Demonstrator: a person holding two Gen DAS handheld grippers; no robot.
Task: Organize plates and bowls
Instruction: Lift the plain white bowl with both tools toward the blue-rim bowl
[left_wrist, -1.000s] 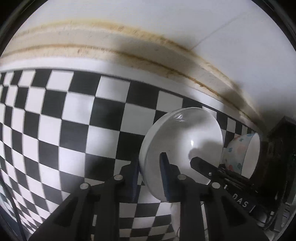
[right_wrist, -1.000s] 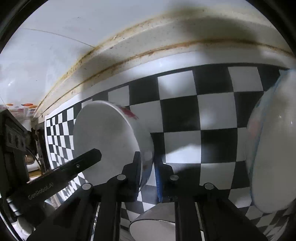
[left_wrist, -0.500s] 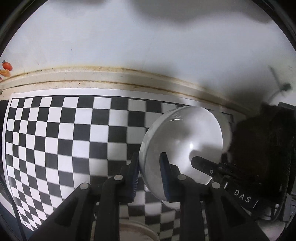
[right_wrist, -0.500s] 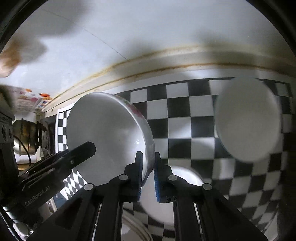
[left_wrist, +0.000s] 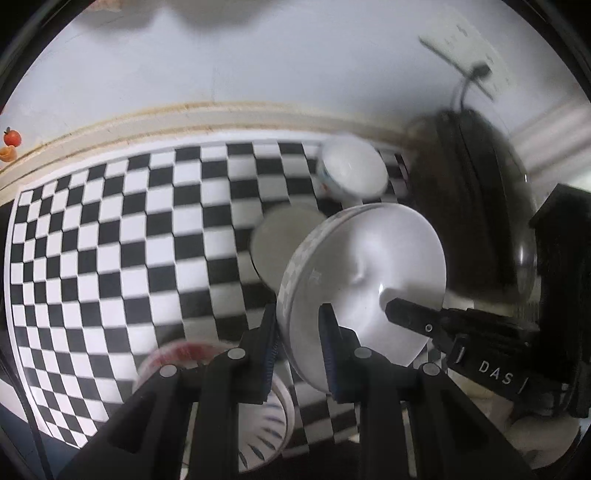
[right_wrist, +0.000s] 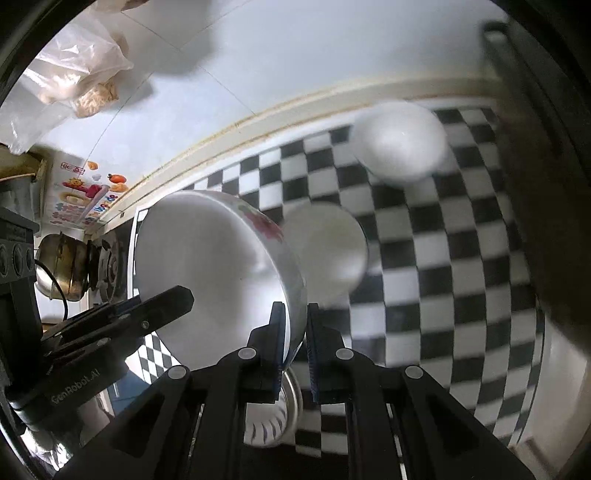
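White china fills both views: the left gripper (left_wrist: 298, 334) pinches the rim of a plain white bowl (left_wrist: 369, 280), held on edge above the checkered mat (left_wrist: 110, 240); the right gripper (right_wrist: 295, 332) is clamped on the rim of a flower-printed bowl (right_wrist: 218, 266), likewise tilted on edge; below on the mat lie a white plate (left_wrist: 280, 247), a small patterned bowl (left_wrist: 351, 170) near the wall, and a blue-striped bowl (right_wrist: 269, 424) directly under the fingers; a dark round appliance (left_wrist: 469, 206) crowds the mat's far side; a brass kettle (right_wrist: 62, 269) sits beyond.
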